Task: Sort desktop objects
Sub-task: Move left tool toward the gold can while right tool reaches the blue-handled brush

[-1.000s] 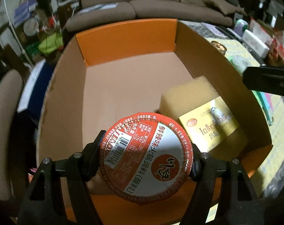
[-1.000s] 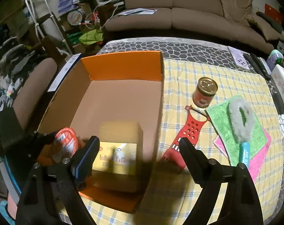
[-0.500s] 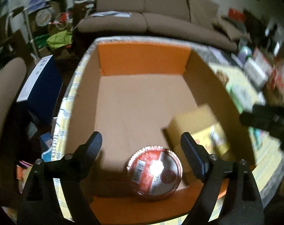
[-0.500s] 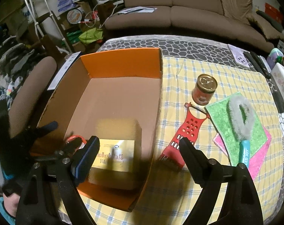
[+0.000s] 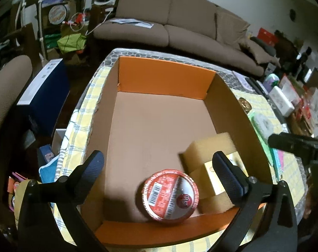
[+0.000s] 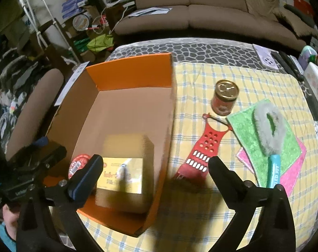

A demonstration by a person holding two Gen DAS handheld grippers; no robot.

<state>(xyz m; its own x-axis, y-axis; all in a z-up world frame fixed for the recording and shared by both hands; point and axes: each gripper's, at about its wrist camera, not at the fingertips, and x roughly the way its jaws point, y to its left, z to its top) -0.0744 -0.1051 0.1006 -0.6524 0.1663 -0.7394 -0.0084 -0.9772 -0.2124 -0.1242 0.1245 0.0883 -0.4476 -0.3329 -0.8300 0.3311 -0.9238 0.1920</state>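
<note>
My left claw (image 5: 159, 166) hung wide and empty above the red-lidded cup (image 5: 170, 193); my right claw (image 6: 154, 168) gaped too, the grater (image 6: 203, 147) seemingly just ahead.

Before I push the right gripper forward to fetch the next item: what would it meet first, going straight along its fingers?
Probably the red grater, lying flat on the checked cloth just ahead of the open right gripper, beside the box wall. Depth is unclear.

left gripper (image 5: 157, 169) let go of red tub (image 5: 170, 193), now in box (image 5: 165, 83), jaws wide & pulled back.
</note>
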